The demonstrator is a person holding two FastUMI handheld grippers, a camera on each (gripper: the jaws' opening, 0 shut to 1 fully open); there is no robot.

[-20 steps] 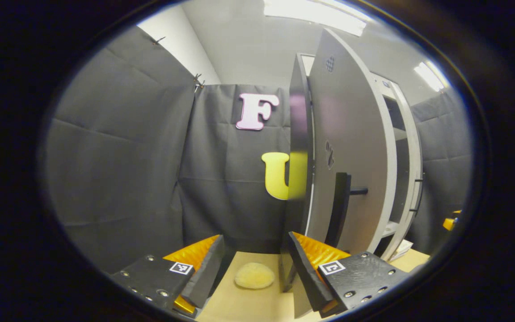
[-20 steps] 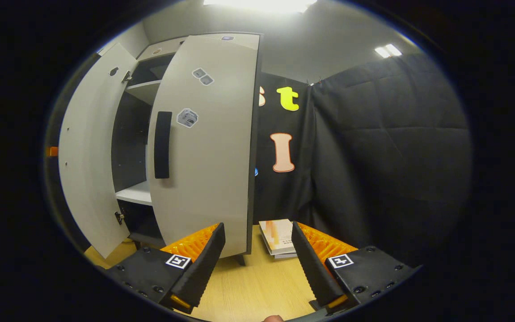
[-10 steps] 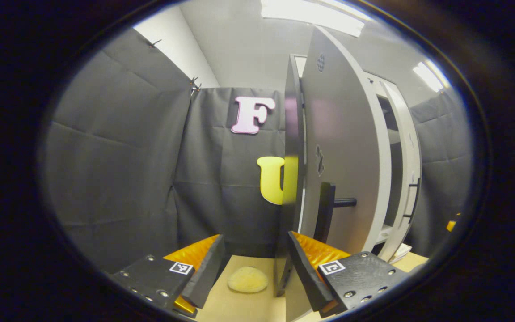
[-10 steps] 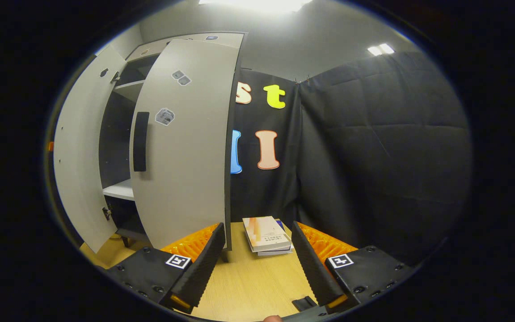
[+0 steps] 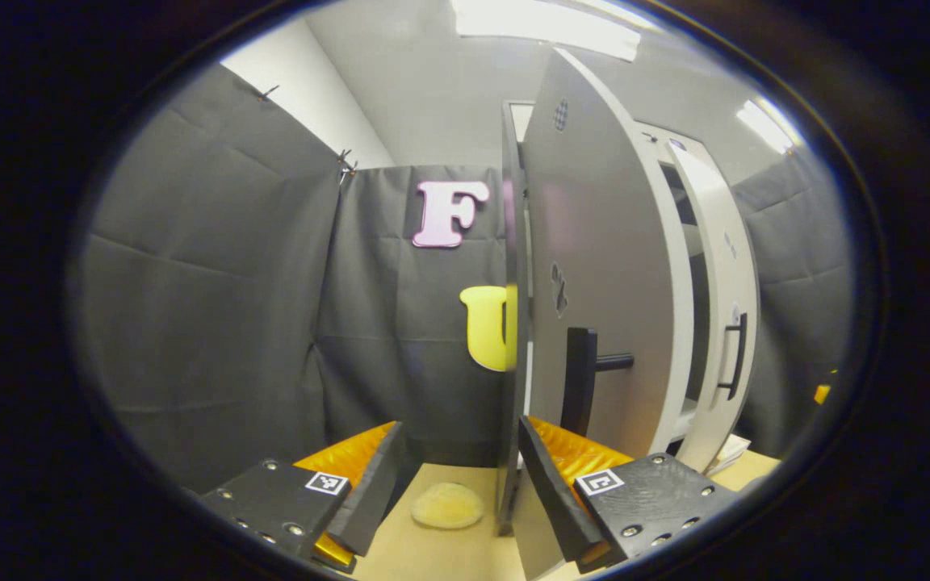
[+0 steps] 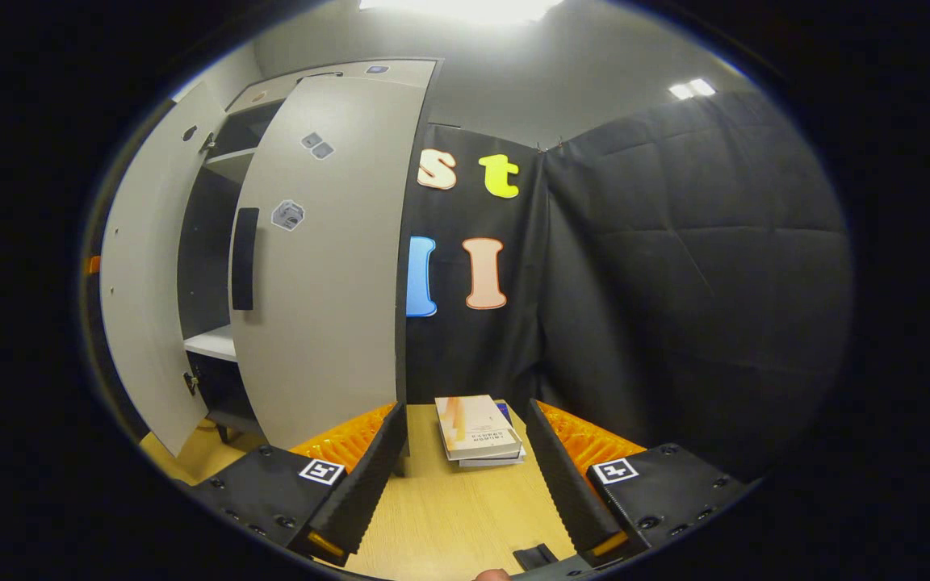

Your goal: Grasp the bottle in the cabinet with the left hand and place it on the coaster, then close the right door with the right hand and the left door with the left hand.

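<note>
2 doors stand ajar; the left door [image 5: 594, 266] hangs edge-on just ahead-right of the left gripper [image 5: 458, 492], the right gripper [image 6: 465, 476] likewise spread, empty.

Coaster [image 5: 447, 506] on table [image 6: 449, 516] left of left door [image 5: 594, 266].

A small stack of books [image 6: 478, 429] lies flat on the pale wood tabletop [image 6: 449, 516], close to the black cloth wall [image 6: 675, 282] at the rear. Ceiling light panels [image 6: 695, 87] glow overhead. Seen from the left gripper view, the same tabletop [image 5: 433, 549] meets grey cloth [image 5: 215, 307].
</note>
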